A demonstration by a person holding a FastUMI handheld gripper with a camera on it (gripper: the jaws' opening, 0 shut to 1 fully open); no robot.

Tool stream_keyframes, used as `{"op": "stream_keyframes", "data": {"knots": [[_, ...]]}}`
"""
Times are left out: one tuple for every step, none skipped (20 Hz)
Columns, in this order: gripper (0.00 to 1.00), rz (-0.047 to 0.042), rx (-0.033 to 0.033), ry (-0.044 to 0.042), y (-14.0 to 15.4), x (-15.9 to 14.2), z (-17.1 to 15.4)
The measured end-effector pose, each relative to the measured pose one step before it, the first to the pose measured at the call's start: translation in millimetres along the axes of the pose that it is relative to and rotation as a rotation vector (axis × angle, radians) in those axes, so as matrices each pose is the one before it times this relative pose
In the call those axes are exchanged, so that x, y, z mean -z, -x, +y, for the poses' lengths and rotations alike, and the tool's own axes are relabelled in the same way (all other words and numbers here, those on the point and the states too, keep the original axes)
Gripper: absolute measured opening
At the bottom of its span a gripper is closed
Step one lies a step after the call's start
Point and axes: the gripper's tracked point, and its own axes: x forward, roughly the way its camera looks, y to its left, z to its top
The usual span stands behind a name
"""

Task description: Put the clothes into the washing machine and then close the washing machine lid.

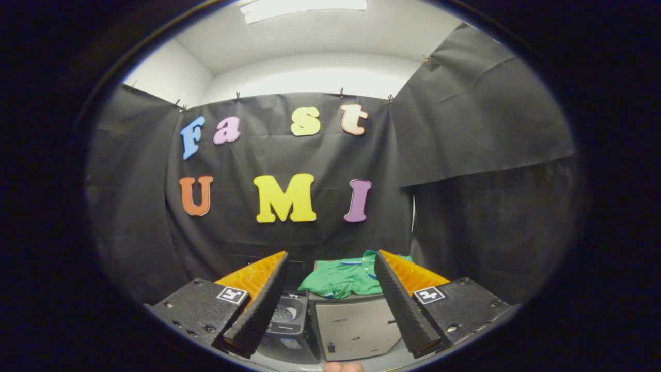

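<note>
The gripper (330, 261) is spread wide, its two fingers angled apart and holding nothing. No object lies between the fingertips, and neither finger touches the garment, the box or the washer. Each finger carries a ribbed inner face, and each finger base bears a small square marker. The left finger (261, 305) stands in front of the washer (286, 320), a small dark machine seen low in the gap between the fingers, on the left side of that gap. The perforated drum is visible from above through the washer's top opening; whether the lid is raised or removed cannot be told from this view. The right finger (403, 305) stands in front of the right part of a pale box (351, 325), which sits just beside the washer, on its right. The shirt (343, 279), a green garment with a collar and a thin light stripe, lies crumpled on top of the box, beyond the fingertips and between the two fingers, nearer the right one. One edge of the shirt hangs slightly over the front edge of the box. The shirt is outside the washer. A fingertip of the person's hand (343, 367) shows at the very bottom, below the box. Black cloth (465, 129) forms the wall behind the scene, with a white ceiling and a light panel (304, 8) above it.
</note>
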Motion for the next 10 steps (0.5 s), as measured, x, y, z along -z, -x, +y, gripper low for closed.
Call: {"op": "stream_keyframes", "data": {"knots": [[1.0,0.01158,0.00493,0.01652,-11.91,0.83,-8.38],[1.0,0.01121,0.00668,0.02461,-11.84,1.52,-8.95],[1.0,0.01243,0.00346,0.02701,-14.2,3.17,-8.37],[1.0,0.0132,-0.01124,0.02502,-15.2,5.19,-3.96],[1.0,0.02244,-0.00624,0.03038,-17.6,10.49,-4.59],[1.0,0.0147,-0.00848,0.03134,-18.76,8.26,-5.64],[1.0,0.02521,0.00187,0.03103,-21.49,10.86,-7.79],[1.0,0.02941,-0.00148,0.02705,-20.13,10.81,-6.74],[1.0,0.01836,-0.00715,0.01447,-20.79,9.9,-3.43],[1.0,0.01827,-0.01186,0.00476,-21.51,8.68,-1.08]]}}
